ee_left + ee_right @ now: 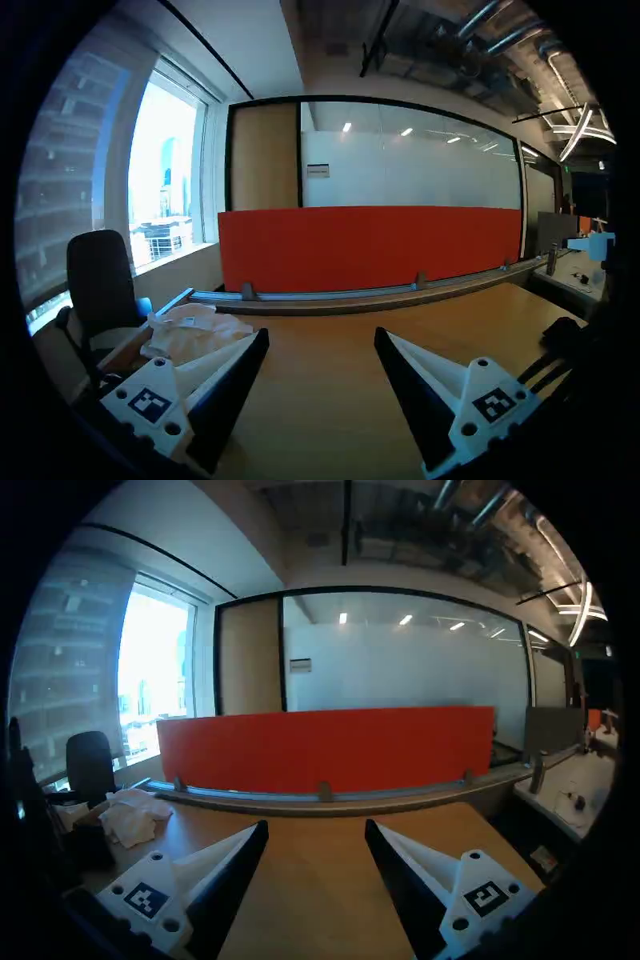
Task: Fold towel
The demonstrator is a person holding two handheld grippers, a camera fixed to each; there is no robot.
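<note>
Pours in overexposed through the window (164, 192) at left, leaves the room dim and bluish. Glows faintly from ceiling lights (406, 131). Bends straight lines hard toward the edges, softens there.

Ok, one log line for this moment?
left gripper: open, empty | right gripper: open, empty | towel: crumpled on wooden desk, untouched

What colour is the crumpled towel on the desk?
The towel is off-white, clearest in the right gripper view.
</note>
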